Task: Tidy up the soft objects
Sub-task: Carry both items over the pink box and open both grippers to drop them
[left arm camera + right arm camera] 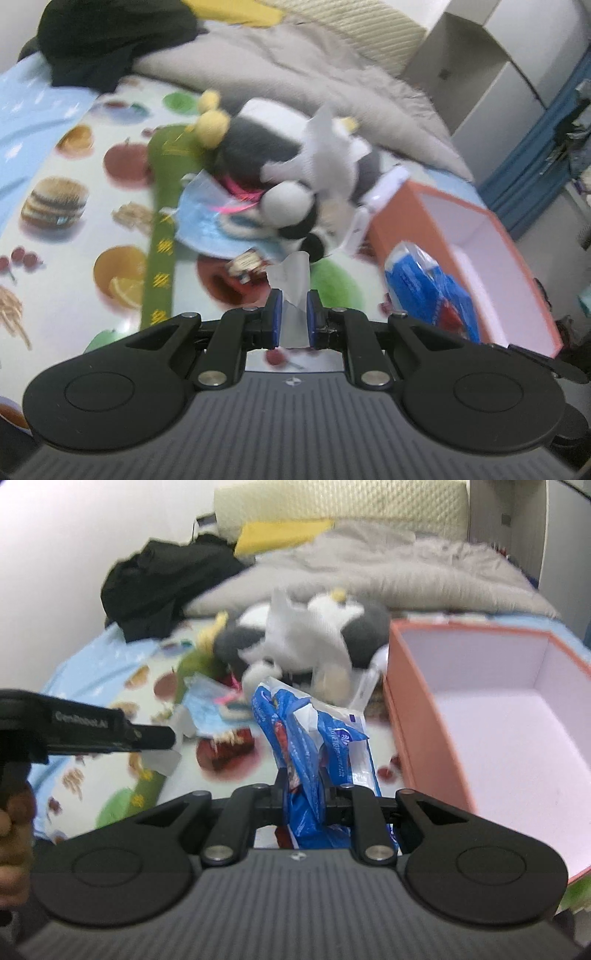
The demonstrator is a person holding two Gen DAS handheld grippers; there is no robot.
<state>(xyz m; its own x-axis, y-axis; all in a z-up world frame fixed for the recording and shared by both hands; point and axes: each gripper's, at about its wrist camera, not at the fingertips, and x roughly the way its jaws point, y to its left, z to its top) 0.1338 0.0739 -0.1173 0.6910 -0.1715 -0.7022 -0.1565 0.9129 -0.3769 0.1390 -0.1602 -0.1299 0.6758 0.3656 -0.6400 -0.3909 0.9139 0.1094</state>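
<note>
Blue plastic pack (314, 746), centre of the right wrist view, clamped between the fingers of the right gripper (303, 786), just left of the open orange box (424, 716); same pack at lower right of the left wrist view, at the box's near edge. White tissue (291, 280), lower centre, pinched by the left gripper (294, 306). Pile of plush toys (295, 173) at frame centre, on the fruit-print cloth (74, 206). Grey blanket (295, 70) and black garment (110, 40) toward the top.

Two grippers (302, 786), one orange box (424, 738), one blue packet (317, 731), one green strip (162, 236).
</note>
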